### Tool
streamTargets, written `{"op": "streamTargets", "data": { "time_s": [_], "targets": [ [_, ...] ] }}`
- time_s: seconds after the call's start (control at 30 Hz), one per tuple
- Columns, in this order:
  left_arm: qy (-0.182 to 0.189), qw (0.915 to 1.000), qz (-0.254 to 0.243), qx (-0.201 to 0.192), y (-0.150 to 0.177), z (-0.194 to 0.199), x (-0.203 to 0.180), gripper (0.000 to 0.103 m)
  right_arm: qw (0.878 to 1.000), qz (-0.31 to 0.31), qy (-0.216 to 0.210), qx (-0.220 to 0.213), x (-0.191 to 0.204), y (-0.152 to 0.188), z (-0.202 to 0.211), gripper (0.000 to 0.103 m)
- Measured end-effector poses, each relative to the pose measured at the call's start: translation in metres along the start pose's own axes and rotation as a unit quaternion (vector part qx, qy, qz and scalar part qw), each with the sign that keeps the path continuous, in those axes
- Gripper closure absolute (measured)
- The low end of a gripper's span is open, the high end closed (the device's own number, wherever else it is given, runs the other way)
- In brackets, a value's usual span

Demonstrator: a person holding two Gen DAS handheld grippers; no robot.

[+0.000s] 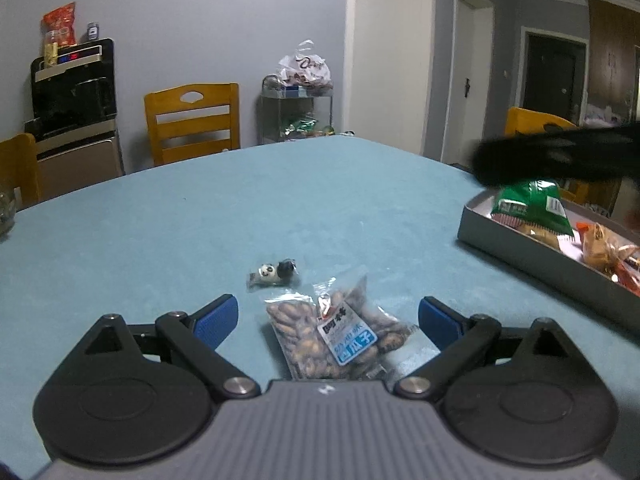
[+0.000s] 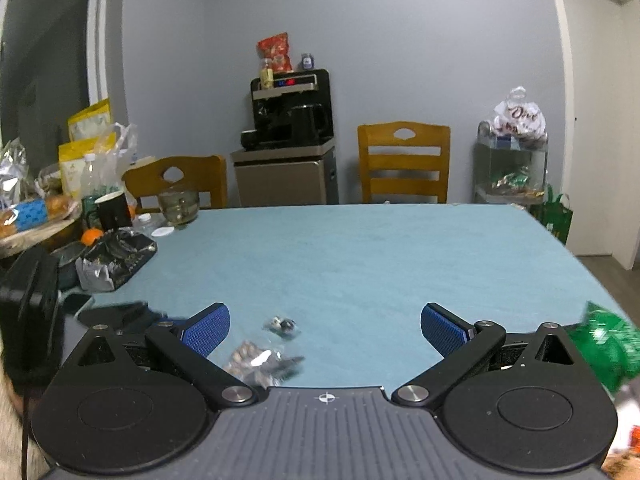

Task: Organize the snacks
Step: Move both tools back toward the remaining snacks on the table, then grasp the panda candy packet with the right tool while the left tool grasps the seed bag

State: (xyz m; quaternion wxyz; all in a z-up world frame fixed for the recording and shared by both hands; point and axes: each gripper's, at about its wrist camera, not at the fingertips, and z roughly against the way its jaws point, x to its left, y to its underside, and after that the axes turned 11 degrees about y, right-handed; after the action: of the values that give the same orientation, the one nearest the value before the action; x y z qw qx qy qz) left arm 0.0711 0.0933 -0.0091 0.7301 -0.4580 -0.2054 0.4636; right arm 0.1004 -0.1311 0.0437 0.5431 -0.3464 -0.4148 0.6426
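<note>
A clear packet of sunflower seeds (image 1: 340,336) with a blue label lies on the blue tablecloth between the spread fingers of my left gripper (image 1: 328,318), which is open and not touching it. Just beyond lies a small panda candy (image 1: 274,274). At the right stands a grey tray (image 1: 532,256) with a green snack bag (image 1: 532,206) and orange-wrapped sweets inside. My right gripper (image 2: 325,326) is open and empty above the table. Below it, blurred, are the seed packet (image 2: 260,362) and the panda candy (image 2: 283,325). The green bag (image 2: 608,344) shows at the right edge.
Wooden chairs (image 1: 194,126) stand at the far edge of the table. A dark blurred shape (image 1: 560,156) crosses above the tray. A foil bag (image 2: 114,258), black mug (image 2: 112,210), orange, glass jar and bread crowd the table's left side. A wire cart (image 2: 510,160) stands by the wall.
</note>
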Motion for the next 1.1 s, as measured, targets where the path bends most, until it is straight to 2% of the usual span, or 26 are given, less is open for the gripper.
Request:
{"op": "streamTargets", "data": {
  "time_s": [0.27, 0.33, 0.53, 0.7, 0.9, 1.0, 1.07, 1.1],
  "targets": [
    [0.022, 0.9995, 0.014, 0.019, 0.004, -0.009, 0.004, 0.005, 0.996, -0.058, -0.002, 0.061, 0.011, 0.003, -0.064, 0.0],
    [0.023, 0.9992, 0.022, 0.024, 0.004, -0.012, 0.007, 0.005, 0.996, -0.06, -0.002, 0.061, 0.015, 0.005, -0.074, 0.0],
    [0.027, 0.9987, 0.027, 0.032, 0.004, -0.015, 0.008, 0.005, 0.998, -0.036, -0.013, 0.055, 0.029, 0.008, -0.104, 0.0],
    [0.031, 0.9983, 0.029, 0.04, 0.004, -0.018, 0.01, 0.005, 0.997, -0.015, -0.01, 0.073, 0.041, 0.016, -0.125, 0.0],
    [0.023, 0.9977, 0.039, 0.051, 0.005, -0.023, 0.015, 0.005, 0.996, 0.039, 0.002, 0.075, 0.066, 0.017, -0.136, 0.001],
    [0.024, 0.9969, 0.051, 0.055, 0.004, -0.025, 0.02, 0.005, 0.995, 0.055, 0.004, 0.089, 0.075, 0.015, -0.144, 0.01],
    [0.025, 0.9966, 0.058, 0.053, 0.006, -0.024, 0.024, 0.005, 0.994, 0.062, 0.004, 0.095, 0.078, 0.015, -0.149, 0.023],
    [0.024, 0.9966, 0.06, 0.052, 0.006, -0.023, 0.025, 0.005, 0.993, 0.066, 0.006, 0.096, 0.08, 0.014, -0.151, 0.026]
  ]
}}
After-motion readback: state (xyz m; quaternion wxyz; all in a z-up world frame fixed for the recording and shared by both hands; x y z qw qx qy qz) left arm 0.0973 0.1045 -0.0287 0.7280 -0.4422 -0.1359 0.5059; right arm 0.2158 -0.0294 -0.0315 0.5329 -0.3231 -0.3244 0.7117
